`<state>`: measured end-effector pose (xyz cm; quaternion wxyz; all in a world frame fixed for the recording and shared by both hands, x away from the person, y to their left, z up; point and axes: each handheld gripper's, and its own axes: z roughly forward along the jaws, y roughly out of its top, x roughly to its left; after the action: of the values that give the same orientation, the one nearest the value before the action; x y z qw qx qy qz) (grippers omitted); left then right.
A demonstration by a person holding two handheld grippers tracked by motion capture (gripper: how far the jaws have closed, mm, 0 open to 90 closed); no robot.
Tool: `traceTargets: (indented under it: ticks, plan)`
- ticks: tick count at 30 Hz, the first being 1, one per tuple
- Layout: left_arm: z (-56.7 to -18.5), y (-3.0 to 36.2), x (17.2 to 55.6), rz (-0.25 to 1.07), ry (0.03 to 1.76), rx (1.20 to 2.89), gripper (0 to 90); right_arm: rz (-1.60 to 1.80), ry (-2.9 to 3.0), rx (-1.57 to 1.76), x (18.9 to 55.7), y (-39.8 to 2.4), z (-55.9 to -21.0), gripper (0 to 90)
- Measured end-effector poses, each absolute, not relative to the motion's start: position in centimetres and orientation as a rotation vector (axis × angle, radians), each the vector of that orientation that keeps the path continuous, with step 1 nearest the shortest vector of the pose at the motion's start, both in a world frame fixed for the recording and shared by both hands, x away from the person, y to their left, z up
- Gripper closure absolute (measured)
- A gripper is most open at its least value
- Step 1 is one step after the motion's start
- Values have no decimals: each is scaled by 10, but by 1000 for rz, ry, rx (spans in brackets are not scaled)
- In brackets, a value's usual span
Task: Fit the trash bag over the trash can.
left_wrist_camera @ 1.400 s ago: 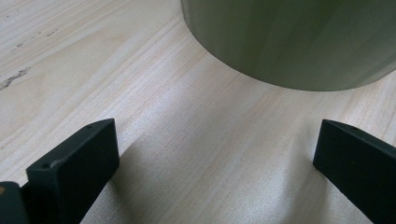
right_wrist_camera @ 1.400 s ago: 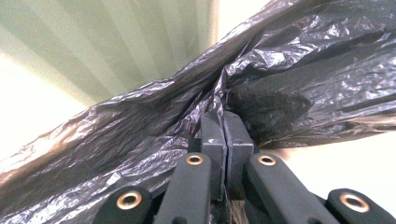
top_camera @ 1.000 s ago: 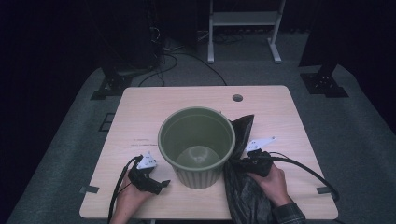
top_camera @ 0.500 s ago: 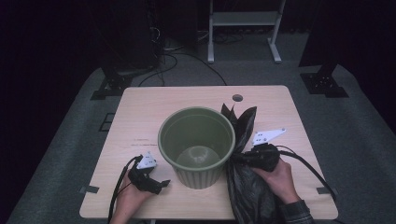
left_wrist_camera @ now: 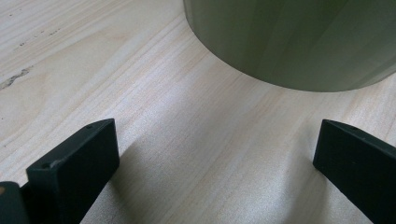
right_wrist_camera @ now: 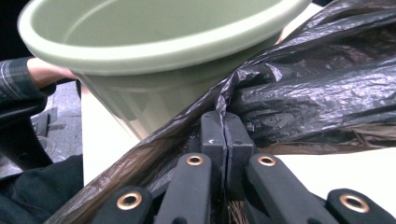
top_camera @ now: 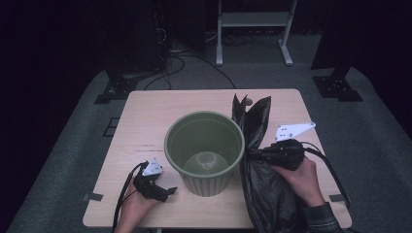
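- Black pads of the right gripper (right_wrist_camera: 226,140) are pressed together on a fold of the black bin bag (right_wrist_camera: 308,93), pinching the thin plastic just beside the green bin's wall
- Seen from the high view, the right gripper (top_camera: 255,154) holds the bag (top_camera: 257,145) raised beside the green plastic bin (top_camera: 204,150), its bunched top standing above the rim and the rest hanging down to the near table edge
- Left gripper (left_wrist_camera: 210,154) has its jaws spread wide with nothing between them, resting low over the wooden table (left_wrist_camera: 140,70) near the bin's base (left_wrist_camera: 299,42)
- Step in hand, as I judge it: lifting the bag to line the bin
- Next move likely calls for finding the bag's mouth, with the left gripper catching the other edge to open it over the rim
- Count: one bin, one bag, two grippers
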<state>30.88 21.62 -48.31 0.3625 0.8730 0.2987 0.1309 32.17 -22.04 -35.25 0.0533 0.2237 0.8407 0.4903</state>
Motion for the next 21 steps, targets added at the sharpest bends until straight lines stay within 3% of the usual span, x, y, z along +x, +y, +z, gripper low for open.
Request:
traceTargets:
  ticks: [21]
  plan:
    - [-483,216,309,339,772,2244,0,1618,2481,532,318,-227,-274,889]
